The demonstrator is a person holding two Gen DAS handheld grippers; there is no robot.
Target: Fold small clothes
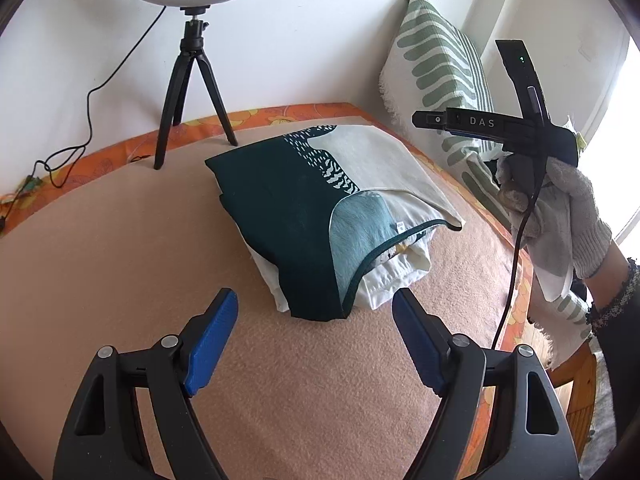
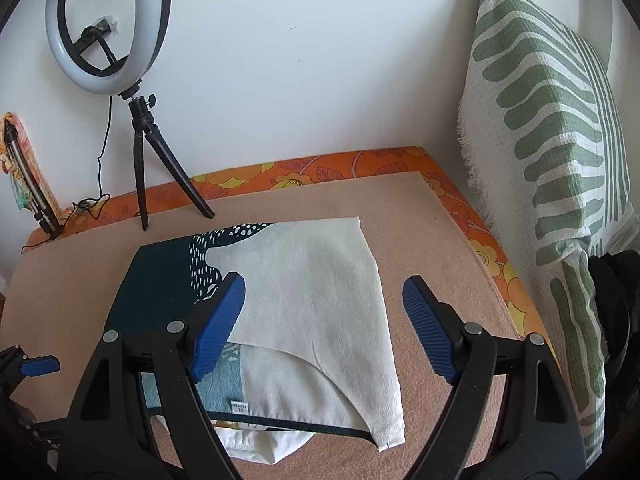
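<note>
Cream and dark-green folded garment (image 2: 304,304) is hiding most of a white piece (image 1: 384,280) beneath; left gripper (image 1: 316,340) and right gripper (image 2: 324,328) are hovering wide apart, holding nothing.

A peach blanket (image 2: 420,232) covers the bed, over an orange flowered sheet (image 2: 320,168) that shows along the edges. On the blanket lie folded clothes (image 2: 320,288) and, near the wall, a tripod (image 2: 152,172) stands.
</note>
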